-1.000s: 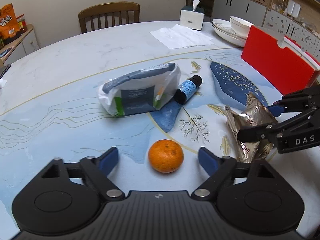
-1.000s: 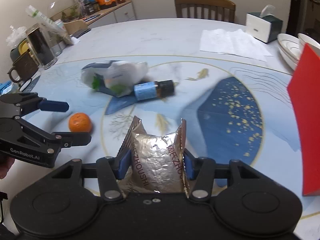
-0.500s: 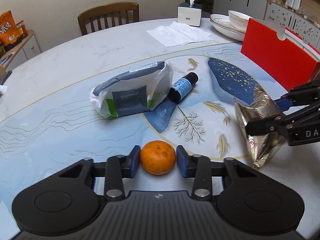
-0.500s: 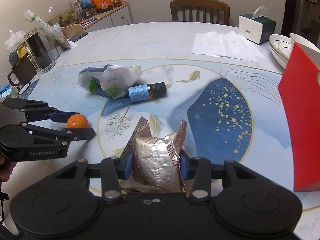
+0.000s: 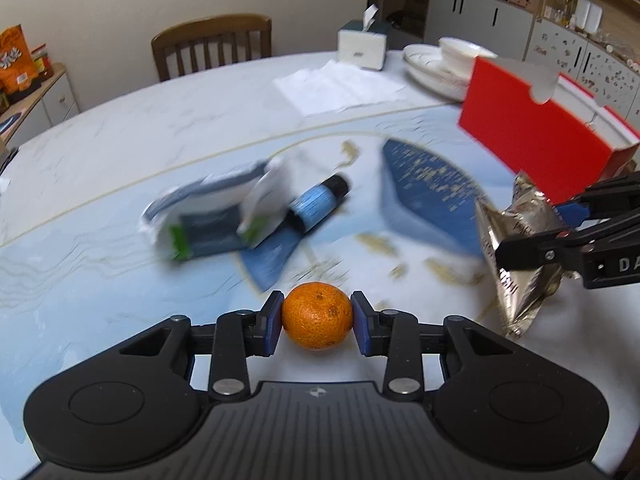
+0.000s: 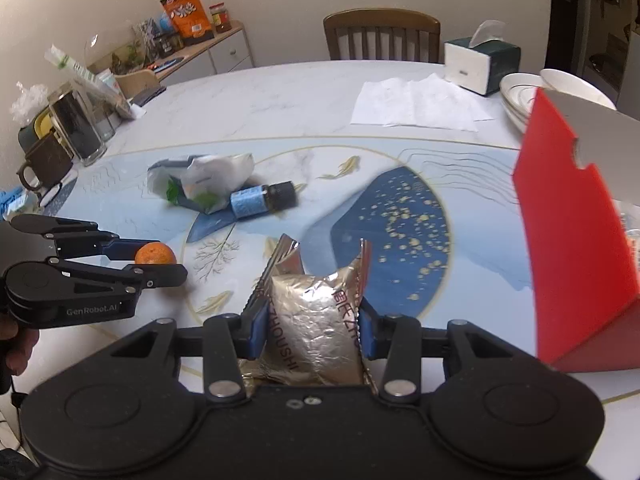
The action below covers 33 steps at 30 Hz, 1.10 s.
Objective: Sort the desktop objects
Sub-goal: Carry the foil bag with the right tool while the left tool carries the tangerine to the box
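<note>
The left gripper (image 5: 317,322) has its blue pads clamped on the orange mandarin (image 5: 317,315), held just off the patterned table (image 5: 120,128). The right gripper (image 6: 312,330) squeezes the silver foil packet (image 6: 316,320) between its pads, beside the red box (image 6: 572,240). The white pouch (image 6: 200,182) and blue-labelled bottle (image 6: 260,200) lie touching mid-table.
</note>
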Motion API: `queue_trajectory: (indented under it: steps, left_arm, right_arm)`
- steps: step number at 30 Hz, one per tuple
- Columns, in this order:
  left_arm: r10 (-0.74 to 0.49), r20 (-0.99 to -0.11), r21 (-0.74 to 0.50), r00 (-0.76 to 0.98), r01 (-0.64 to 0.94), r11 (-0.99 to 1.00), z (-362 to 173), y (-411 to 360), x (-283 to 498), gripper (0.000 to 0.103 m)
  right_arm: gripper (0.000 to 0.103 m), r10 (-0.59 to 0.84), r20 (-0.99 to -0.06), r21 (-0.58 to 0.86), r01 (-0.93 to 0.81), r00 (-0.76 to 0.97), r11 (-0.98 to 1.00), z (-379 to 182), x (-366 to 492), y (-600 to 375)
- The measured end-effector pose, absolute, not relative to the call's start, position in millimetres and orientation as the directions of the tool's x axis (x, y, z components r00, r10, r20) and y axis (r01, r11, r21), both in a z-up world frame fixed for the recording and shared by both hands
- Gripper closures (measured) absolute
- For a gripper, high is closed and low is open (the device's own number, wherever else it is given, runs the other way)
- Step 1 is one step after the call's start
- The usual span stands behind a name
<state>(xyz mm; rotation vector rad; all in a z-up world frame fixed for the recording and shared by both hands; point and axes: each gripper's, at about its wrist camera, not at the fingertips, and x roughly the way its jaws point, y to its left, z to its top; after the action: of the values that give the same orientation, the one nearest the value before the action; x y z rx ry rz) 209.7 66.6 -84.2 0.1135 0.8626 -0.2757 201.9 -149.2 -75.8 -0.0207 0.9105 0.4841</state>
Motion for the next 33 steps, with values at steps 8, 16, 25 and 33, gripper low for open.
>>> queue_trajectory:
  steps: [8,16,25,33]
  left_arm:
    - [-0.25,-0.72,-0.039,0.647,0.322,0.946,-52.4,19.4,209.7,0.068]
    - [-0.328,-0.675,-0.065,0.661,0.39,0.919,-20.4,-34.8,208.8,0.068]
    - [-0.383,-0.635,-0.053,0.671,0.457,0.888,1.1,-95.4,212.7,0.068]
    - [-0.414,-0.616,-0.015,0.67,0.515,0.857,14.2,-149.5,220.7,0.068]
  right_arm:
    - [0.061,0.406,-0.731,0.203,-0.393,0.549,0.897,-51.5,197.2,-191.1]
    - [0.061,0.418,-0.685,0.21,-0.387,0.597,0.898,-20.1,195.7,-238.5]
    - [0.061,0.4,-0.635,0.187,-0.371,0.661,0.91,7.3,201.1,-294.4]
    - [0.061,0.348,-0.613,0.153,-0.326,0.709,0.933,15.9,211.9,-348.1]
